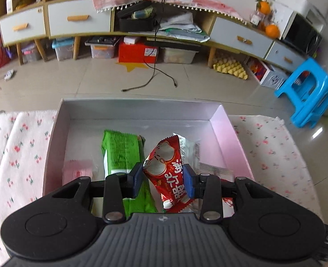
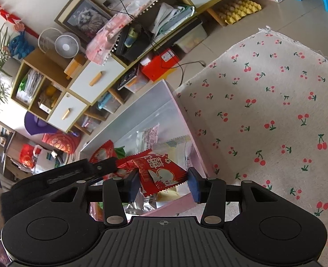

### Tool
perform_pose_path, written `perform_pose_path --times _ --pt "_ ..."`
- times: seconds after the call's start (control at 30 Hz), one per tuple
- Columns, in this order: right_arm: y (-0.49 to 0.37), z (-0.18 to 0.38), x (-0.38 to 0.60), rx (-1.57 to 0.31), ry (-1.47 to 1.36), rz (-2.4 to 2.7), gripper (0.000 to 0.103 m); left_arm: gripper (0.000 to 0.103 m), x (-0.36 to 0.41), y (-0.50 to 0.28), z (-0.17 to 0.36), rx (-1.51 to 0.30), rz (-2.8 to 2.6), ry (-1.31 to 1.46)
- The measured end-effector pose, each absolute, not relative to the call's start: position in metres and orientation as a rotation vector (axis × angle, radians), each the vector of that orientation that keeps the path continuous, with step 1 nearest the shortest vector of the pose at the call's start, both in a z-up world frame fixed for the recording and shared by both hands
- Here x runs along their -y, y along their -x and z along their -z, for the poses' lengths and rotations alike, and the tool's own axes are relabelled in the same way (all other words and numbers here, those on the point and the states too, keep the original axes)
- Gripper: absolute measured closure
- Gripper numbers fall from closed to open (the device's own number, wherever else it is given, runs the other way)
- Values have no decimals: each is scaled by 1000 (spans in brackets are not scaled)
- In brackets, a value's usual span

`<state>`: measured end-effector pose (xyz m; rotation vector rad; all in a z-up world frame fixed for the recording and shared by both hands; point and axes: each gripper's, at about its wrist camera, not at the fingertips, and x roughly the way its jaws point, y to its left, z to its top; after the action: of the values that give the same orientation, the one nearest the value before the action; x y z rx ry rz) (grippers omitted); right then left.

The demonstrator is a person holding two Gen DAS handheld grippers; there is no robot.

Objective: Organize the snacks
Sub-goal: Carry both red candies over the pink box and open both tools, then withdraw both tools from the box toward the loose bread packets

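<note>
Between the left claw (image 1: 164,179) pads: a red snack packet (image 1: 164,166).

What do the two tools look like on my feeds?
Both match: the left tool and right tool have black linkage arms with silver rivets, blue pads on the fingers, and a ribbed grey body bearing a small crosshair mark. No cables or sleeves show.

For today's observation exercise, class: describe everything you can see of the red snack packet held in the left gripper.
The red snack packet is a glossy foil-like pouch with crimped, serrated ends, printed with white cartoon figures and white Chinese characters. It hangs tilted, pinched at its middle between the blue pads of the left gripper, above the open white box. Under it lie a green packet and a clear white wrapper; whether it touches them cannot be told.
</note>
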<state>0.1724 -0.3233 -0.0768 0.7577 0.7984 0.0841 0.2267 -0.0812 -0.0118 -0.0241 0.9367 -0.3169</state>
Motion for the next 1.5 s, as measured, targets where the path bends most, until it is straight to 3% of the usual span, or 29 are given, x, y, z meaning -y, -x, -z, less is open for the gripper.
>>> perform_pose_path --times 0.47,0.57,0.73,1.43,1.5 --pt "-173 75 322 -793 -753 -89 56 67 90 -235 9 -874 264 -24" --pt "-173 73 322 -795 -751 -94 48 55 89 -236 9 -867 253 -5" --pt "-170 64 321 -777 -728 -94 39 49 85 -233 4 -869 251 12" --pt "-134 26 307 -861 -563 -112 27 23 28 -176 -17 -888 259 33" --pt "-129 26 303 -882 -539 -114 27 16 20 -169 -17 -892 258 42"
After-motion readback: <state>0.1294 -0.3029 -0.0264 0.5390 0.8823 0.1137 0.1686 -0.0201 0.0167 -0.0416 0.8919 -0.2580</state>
